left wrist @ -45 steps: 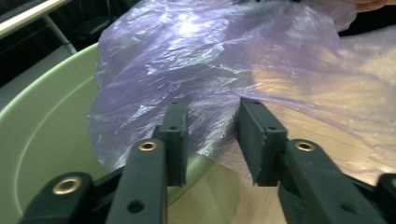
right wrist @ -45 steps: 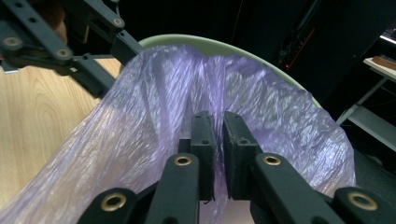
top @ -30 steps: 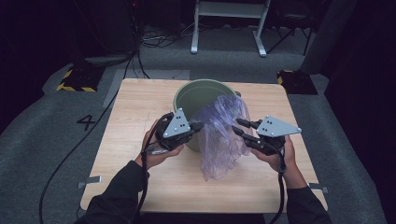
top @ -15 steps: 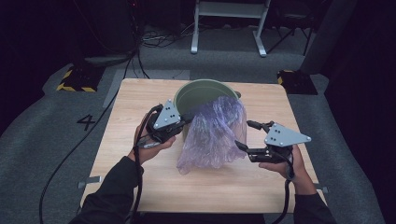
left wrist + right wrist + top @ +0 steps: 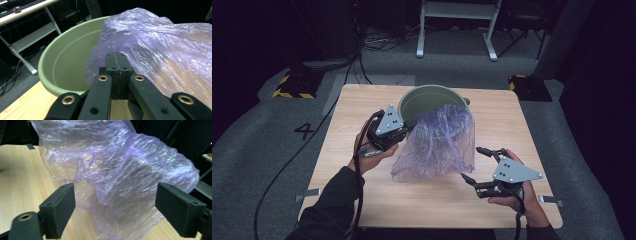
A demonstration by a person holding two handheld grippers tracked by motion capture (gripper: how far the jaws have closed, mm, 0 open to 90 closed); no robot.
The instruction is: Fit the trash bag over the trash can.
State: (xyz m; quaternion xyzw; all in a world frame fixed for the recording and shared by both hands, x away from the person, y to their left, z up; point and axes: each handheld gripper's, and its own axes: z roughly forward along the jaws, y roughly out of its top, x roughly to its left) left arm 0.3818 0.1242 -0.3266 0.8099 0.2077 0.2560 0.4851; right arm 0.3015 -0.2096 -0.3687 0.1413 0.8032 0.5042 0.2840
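Observation:
A pale green bucket [image 5: 427, 100] [image 5: 65, 65] stands at the back middle of the wooden table [image 5: 362, 100]. A crinkled purple plastic bag [image 5: 437, 145] [image 5: 155, 50] [image 5: 120, 170] drapes from the bucket's front rim down onto the tabletop. My left gripper [image 5: 409, 125] [image 5: 118, 60] is shut on the bag's edge beside the rim. My right gripper [image 5: 472, 162] [image 5: 117, 202] sits low near the table's front right, just off the bag's lower right corner. Its jaws have just been opening and stand wide, with the bag ahead of them and neither pad pressing it.
Cables trail over the grey carpet [image 5: 272, 150] at the left. A white metal stand [image 5: 457, 30] rises behind the table. Yellow-and-black blocks [image 5: 292, 85] lie near the table's back corners. A painted number marks the floor [image 5: 305, 131].
My right gripper has let go of the bag, opened wide and dropped back toward the front right. The bag has sagged onto the table, with the left gripper holding it throughout.

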